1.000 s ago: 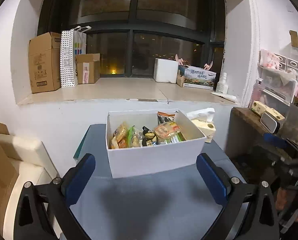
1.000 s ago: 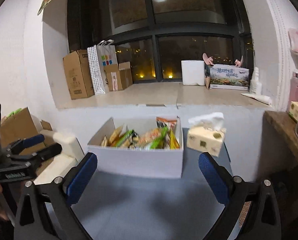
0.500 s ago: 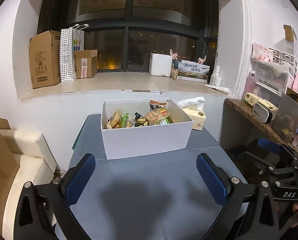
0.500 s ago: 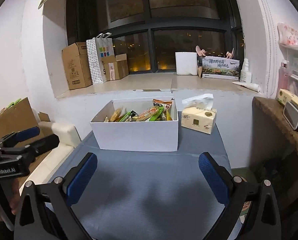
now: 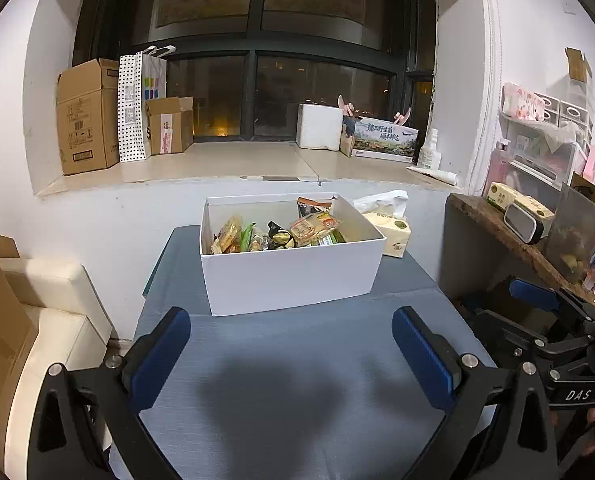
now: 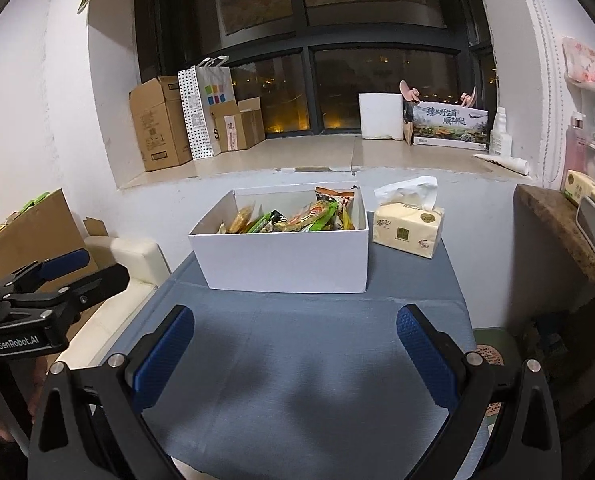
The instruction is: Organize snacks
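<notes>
A white box (image 5: 289,276) (image 6: 281,264) stands at the far end of a blue-grey table (image 5: 297,392) (image 6: 305,380). It holds several snack packets (image 5: 281,232) (image 6: 293,218). My left gripper (image 5: 291,354) is open and empty, held back over the near part of the table. It also shows at the left edge of the right wrist view (image 6: 69,270). My right gripper (image 6: 295,354) is open and empty, also back from the box. It shows at the right edge of the left wrist view (image 5: 537,312).
A tissue pack (image 6: 407,228) (image 5: 391,230) sits on the table right of the box. A cream seat (image 5: 45,312) is to the left, a wooden shelf (image 5: 509,240) to the right. The window sill (image 5: 217,164) behind holds cardboard boxes (image 5: 83,116) and a paper bag.
Both grippers have pulled back and risen from the box, which now looks smaller and farther. Both stay open and empty.
</notes>
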